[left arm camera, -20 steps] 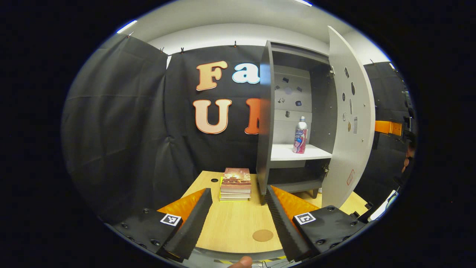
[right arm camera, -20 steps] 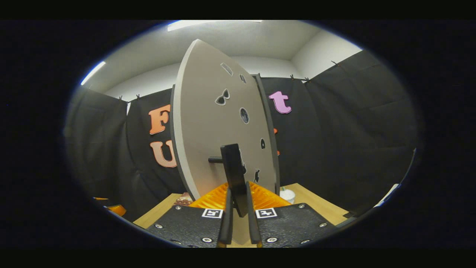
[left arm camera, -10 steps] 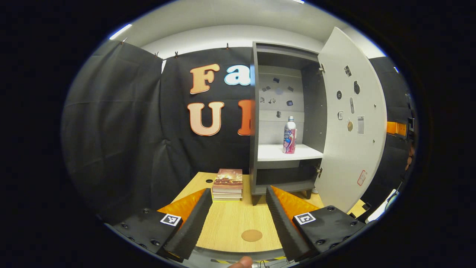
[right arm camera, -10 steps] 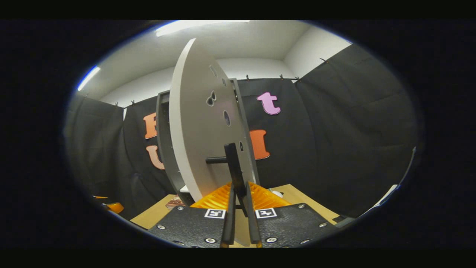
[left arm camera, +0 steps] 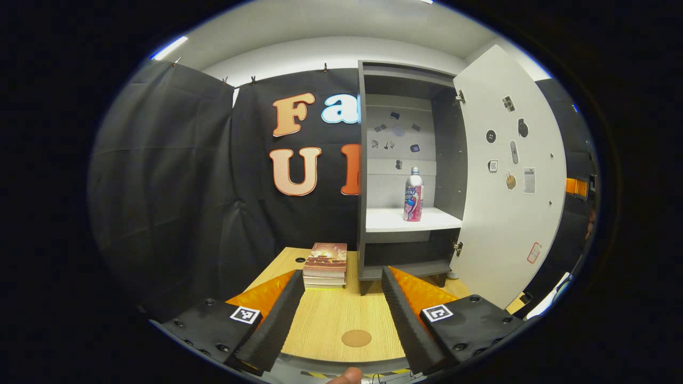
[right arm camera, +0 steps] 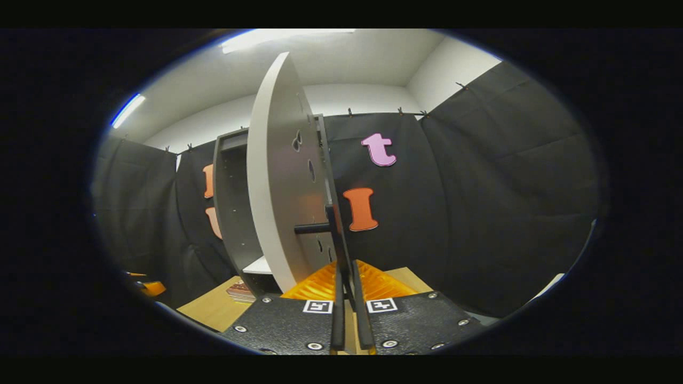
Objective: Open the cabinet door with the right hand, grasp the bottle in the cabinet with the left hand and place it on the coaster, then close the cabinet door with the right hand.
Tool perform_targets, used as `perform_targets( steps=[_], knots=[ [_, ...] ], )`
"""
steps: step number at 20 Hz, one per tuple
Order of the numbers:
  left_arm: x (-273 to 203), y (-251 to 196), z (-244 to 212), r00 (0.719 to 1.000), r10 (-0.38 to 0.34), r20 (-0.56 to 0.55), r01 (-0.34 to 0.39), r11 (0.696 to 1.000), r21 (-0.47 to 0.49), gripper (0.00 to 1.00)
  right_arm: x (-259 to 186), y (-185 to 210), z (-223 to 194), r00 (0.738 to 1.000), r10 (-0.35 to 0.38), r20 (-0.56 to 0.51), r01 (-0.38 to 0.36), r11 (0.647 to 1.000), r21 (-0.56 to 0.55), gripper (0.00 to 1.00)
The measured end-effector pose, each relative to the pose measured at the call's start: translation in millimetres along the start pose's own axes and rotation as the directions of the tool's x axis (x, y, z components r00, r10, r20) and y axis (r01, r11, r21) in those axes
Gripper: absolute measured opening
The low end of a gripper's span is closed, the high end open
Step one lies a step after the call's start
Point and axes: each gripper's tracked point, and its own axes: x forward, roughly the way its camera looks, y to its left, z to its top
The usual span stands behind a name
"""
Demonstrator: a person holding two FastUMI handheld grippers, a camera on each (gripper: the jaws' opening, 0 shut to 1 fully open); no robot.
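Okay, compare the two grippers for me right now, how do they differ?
The left gripper is open with nothing between its fingers, while the right gripper is shut on the door handle. The left gripper hangs over the table, back from the cabinet; the right gripper is up at the open door. Both point toward the cabinet.

Open way into the cabinet (left arm camera: 368, 160) from the front.

Door (left arm camera: 507, 176) swung wide to the right, clear of the opening; shelf (left arm camera: 395, 220) bare except for the bottle (left arm camera: 413, 194) standing near its right side, with room to its left. Stack of books (left arm camera: 325, 264) on the tabletop (left arm camera: 331, 320) just left of the cabinet; flat coaster (left arm camera: 356, 337) near the front edge.
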Motion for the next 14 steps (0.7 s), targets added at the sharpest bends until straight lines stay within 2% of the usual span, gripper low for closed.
perform_targets(
  steps=[1, 2, 4, 7, 8, 9, 11, 13, 14],
  knots=[
    [2, -3, 1, 1.000, -0.006, 0.000, 0.006, 1.000, 0.000, 0.96, 0, -1, 0, 1.000, 0.005, 0.003, -0.005, 1.000, 0.003, 0.15],
    [3, -6, 4, 1.000, -0.008, 0.008, 0.008, 1.000, -0.004, 0.96, 1, -1, 0, 1.000, 0.012, 0.004, -0.012, 1.000, 0.007, 0.09],
    [7, -11, 4, 1.000, -0.018, 0.011, 0.018, 1.000, -0.018, 0.96, 0, 0, -1, 1.000, 0.020, 0.001, -0.020, 1.000, 0.015, 0.09],
    [17, -23, -2, 0.999, -0.043, -0.008, 0.042, 0.999, -0.032, 0.96, -8, -4, -1, 1.000, -0.009, 0.006, 0.009, 1.000, -0.012, 0.09],
    [22, -28, -3, 0.999, -0.052, -0.014, 0.051, 0.998, -0.036, 0.95, -11, -7, 1, 1.000, -0.019, 0.009, 0.020, 1.000, -0.020, 0.05],
    [29, -34, -3, 0.998, -0.063, -0.017, 0.062, 0.997, -0.038, 0.95, -17, -8, 4, 1.000, -0.020, 0.016, 0.020, 1.000, -0.021, 0.09],
    [44, -45, 2, 0.996, -0.085, -0.011, 0.084, 0.996, -0.035, 0.96, -32, -7, 7, 0.999, -0.020, 0.030, 0.020, 1.000, -0.013, 0.09],
    [65, -61, 7, 0.994, -0.112, 0.000, 0.112, 0.993, -0.027, 0.95, -44, -4, 8, 0.999, -0.021, 0.044, 0.022, 1.000, -0.020, 0.20],
    [76, -72, 9, 0.992, -0.128, 0.005, 0.128, 0.992, -0.021, 0.96, -52, 3, 8, 0.999, -0.013, 0.049, 0.015, 1.000, -0.025, 0.00]
  ],
)
